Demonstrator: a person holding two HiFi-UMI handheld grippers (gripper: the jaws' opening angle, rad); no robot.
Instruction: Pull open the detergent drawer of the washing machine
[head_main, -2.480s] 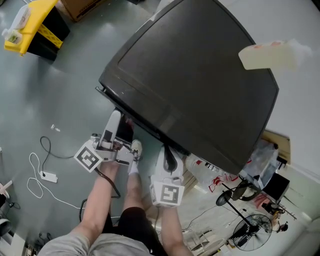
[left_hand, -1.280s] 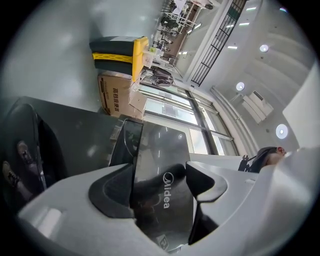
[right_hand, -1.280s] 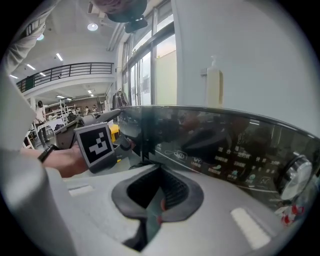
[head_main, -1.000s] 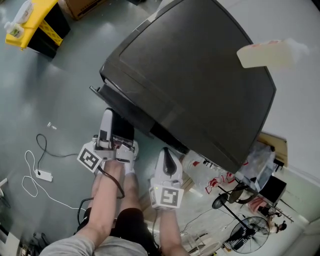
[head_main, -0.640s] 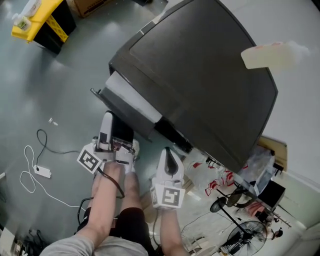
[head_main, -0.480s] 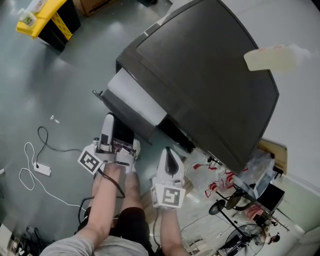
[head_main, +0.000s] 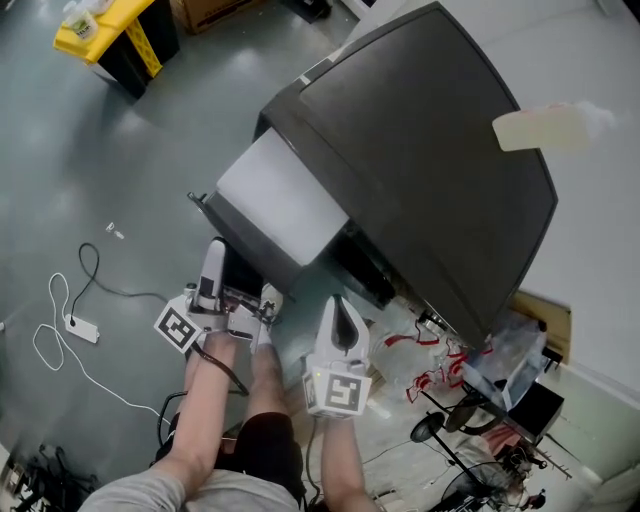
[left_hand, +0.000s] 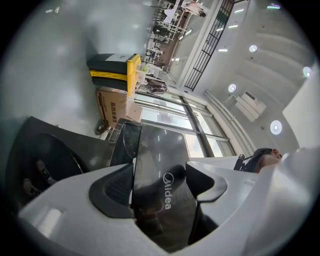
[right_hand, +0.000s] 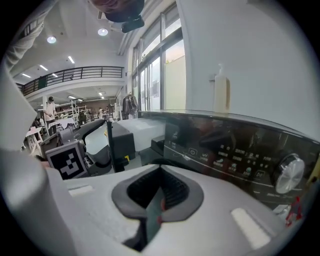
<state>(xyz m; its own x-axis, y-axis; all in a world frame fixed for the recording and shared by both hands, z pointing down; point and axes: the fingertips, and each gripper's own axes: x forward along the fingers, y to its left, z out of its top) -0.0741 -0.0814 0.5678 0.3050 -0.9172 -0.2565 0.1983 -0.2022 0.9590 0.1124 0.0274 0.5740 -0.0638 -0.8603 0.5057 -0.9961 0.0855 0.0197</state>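
Observation:
The dark washing machine (head_main: 430, 170) fills the upper middle of the head view. Its detergent drawer (head_main: 275, 195) sticks far out toward me, white on top with a dark front. My left gripper (head_main: 213, 268) is shut on the drawer's glossy black front panel (left_hand: 162, 165), which carries a brand logo and sits between the two pads. My right gripper (head_main: 338, 325) hangs to the right of the drawer, below the machine's front, jaws shut with nothing in them (right_hand: 159, 192). The control panel (right_hand: 235, 155) and its dial (right_hand: 289, 172) show in the right gripper view.
A pale bottle (head_main: 545, 127) lies on the machine's top. A yellow and black bin (head_main: 115, 40) and a cardboard box (head_main: 215, 10) stand at the far left. A cable with a power strip (head_main: 75, 328) lies on the floor. Plastic bags (head_main: 440, 370) sit at right.
The drawer has slid well out of the machine, its white top now exposed, drawn by my left gripper. The right gripper has hardly moved.

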